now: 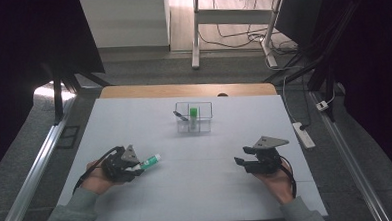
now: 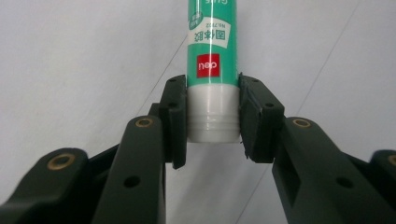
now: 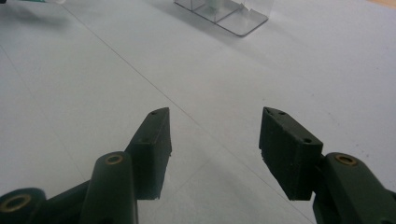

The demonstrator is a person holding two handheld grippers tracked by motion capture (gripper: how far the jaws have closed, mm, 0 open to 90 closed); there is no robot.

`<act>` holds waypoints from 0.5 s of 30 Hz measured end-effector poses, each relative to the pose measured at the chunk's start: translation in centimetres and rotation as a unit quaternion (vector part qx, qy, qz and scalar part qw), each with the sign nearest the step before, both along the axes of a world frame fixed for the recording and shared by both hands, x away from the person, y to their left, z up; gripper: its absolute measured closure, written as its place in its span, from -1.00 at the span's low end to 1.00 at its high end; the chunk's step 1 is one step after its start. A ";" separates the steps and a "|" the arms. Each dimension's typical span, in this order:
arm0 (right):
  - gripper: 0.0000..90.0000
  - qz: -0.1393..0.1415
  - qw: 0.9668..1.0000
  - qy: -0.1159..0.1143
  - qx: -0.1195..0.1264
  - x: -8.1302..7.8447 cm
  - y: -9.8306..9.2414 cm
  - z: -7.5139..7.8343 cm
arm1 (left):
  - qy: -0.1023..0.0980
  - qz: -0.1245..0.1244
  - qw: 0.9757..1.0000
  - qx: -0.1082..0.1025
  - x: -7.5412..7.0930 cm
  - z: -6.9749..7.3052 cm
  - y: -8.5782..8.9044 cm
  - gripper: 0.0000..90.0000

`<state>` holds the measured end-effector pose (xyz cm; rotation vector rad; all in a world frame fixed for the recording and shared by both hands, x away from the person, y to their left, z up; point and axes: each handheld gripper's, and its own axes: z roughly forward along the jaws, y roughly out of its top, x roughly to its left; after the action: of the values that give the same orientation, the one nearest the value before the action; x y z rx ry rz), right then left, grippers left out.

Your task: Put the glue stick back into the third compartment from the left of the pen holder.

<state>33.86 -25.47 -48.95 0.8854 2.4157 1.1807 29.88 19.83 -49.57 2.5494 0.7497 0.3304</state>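
1. Glue stick clamped at its white cap end in left tool, lower left of high view; long axis points up-right toward clear organizer at frame centre.
2. Left hand nearer the organizer's open slots; a green item already stands inside.
3. Right tool open, empty, idle lower right.
4. Worktop: white, matte. Rm dim, cables on floor behind.

Green-and-white plastic glue stick with a red logo patch, white cap end, black gripper pads, pale grey tabletop.
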 end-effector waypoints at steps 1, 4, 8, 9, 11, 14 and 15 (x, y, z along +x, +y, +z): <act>-0.03 0.000 1.000 0.000 0.001 0.0 0.0 0.0 | -0.002 0.000 1.000 -0.003 0.0 0.1 -0.2 0.43; -0.03 -0.001 1.000 -0.002 0.002 0.0 0.0 0.2 | -0.006 -0.001 1.000 -0.014 0.0 0.4 -0.8 0.43; -0.03 0.001 1.000 -0.002 0.002 -0.1 0.1 0.2 | -0.015 -0.008 1.000 -0.024 0.1 0.8 -1.9 0.43; -0.03 0.001 1.000 -0.002 0.001 -0.1 0.1 0.2 | -0.017 -0.009 0.999 -0.027 0.1 0.9 -2.2 0.43; -0.03 0.001 1.000 -0.002 0.004 -0.1 0.1 0.3 | -0.018 -0.016 0.999 -0.030 0.2 1.1 -2.8 0.43; -0.04 0.003 1.000 -0.002 0.003 -0.1 0.1 0.3 | -0.023 -0.025 0.999 -0.035 0.3 1.5 -3.8 0.43; -0.04 0.004 1.000 -0.004 0.003 -0.1 0.1 0.4 | -0.025 -0.029 0.999 -0.037 0.3 1.6 -4.2 0.43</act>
<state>33.74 -25.36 -48.59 0.8735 2.4128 1.1932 30.22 15.67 -47.96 2.4787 0.6572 0.3402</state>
